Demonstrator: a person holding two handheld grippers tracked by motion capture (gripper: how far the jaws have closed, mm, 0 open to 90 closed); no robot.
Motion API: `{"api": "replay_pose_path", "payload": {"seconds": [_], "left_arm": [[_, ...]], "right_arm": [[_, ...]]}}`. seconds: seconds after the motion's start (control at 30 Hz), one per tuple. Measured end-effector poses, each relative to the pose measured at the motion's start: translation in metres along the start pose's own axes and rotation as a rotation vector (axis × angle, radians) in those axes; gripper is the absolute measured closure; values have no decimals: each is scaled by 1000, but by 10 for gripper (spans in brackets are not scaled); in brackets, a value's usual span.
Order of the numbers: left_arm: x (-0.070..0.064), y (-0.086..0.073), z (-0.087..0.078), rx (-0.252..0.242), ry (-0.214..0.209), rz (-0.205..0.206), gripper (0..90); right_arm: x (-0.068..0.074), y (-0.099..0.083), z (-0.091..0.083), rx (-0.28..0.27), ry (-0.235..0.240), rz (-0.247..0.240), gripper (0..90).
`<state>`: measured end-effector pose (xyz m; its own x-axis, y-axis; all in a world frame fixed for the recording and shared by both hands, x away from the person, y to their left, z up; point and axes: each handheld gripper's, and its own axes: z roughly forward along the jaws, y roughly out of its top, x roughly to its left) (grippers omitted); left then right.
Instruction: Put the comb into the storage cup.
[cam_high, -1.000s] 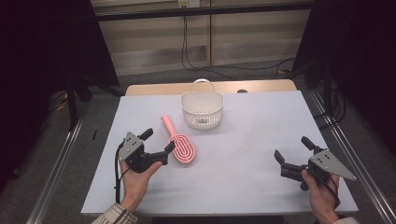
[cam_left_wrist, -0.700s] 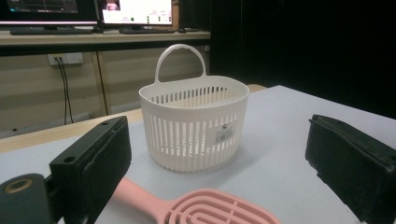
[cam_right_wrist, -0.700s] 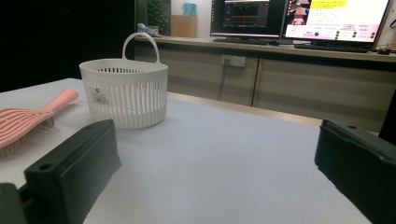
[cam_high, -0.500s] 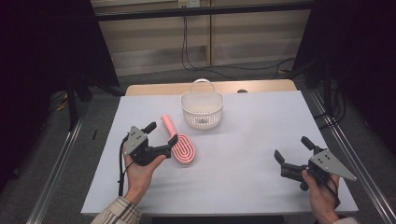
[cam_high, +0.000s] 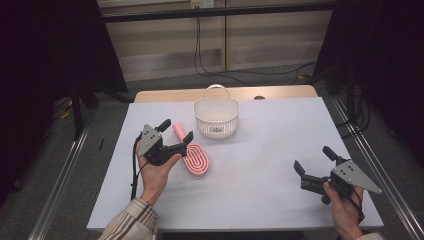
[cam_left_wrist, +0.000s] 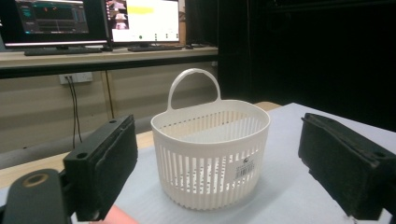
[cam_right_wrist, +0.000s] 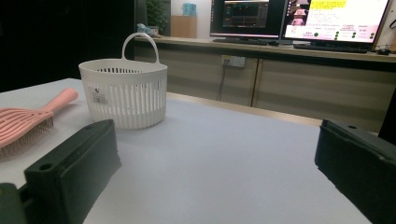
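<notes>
Hairbrush of pink plastic, flat on the tabletop in front of the white basket: likely light, stiff, a little slick, best pinched across its narrow handle. Left tool spread wide, now over that handle, closer than a second ago; right tool spread, unmoved.

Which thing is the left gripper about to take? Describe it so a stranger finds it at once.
On the white table, look just left of the white basket. The pink hairbrush lies flat there beside the open left gripper. It is the one pink thing on the table.
</notes>
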<state>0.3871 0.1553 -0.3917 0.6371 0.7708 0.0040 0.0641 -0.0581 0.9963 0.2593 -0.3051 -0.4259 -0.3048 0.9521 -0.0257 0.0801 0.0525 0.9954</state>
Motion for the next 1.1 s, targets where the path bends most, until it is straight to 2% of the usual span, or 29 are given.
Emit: {"api": "replay_pose_path", "payload": {"seconds": [0.13, 0.2, 0.27, 0.4, 0.43, 0.5, 0.6, 0.63, 0.67, 0.7, 0.73, 0.87, 0.9, 1.03, 1.1], "left_arm": [[3, 0, -4, -10, -1, -13, 192], [3, -1, -4, -10, -9, -16, 271], [4, -2, -4, -3, -4, -13, 298], [3, -4, -3, 4, -21, -18, 364], [2, -3, -3, 5, -37, -22, 438], [2, -3, -3, 0, -36, -27, 449], [2, -2, -4, -4, -44, -33, 549], [2, -2, -4, -4, -49, -38, 569], [3, -1, -6, -23, -58, -62, 618], [3, -1, -6, -23, -58, -62, 662], [4, 0, -7, -22, -66, -80, 674], [6, 1, -8, -28, -85, -92, 773], [6, 1, -8, -28, -86, -96, 773], [7, 3, -8, -17, -107, -108, 899], [7, 3, -8, -10, -109, -108, 900]], "right_arm": [[1, 0, 0, 0, 5, 0, 0], [1, 0, 0, -3, 4, -3, 0], [1, 0, 0, -4, 4, -1, 0], [0, 0, 0, -3, 5, 0, 0], [1, 0, 0, -4, 6, -1, 0], [1, 0, 0, -4, 6, 0, 0], [1, 0, 0, -3, 5, -2, 0], [1, 0, 0, -4, 5, -2, 0], [1, 0, 0, -3, 5, -1, 0], [1, 0, 0, -3, 5, -1, 0], [1, 0, 0, -4, 6, -1, 0], [1, 0, 0, -5, 7, -2, 0], [1, 0, 0, -5, 7, -2, 0], [1, 0, 0, -5, 8, 0, 0], [1, 0, 0, -5, 7, 0, 0]]}}
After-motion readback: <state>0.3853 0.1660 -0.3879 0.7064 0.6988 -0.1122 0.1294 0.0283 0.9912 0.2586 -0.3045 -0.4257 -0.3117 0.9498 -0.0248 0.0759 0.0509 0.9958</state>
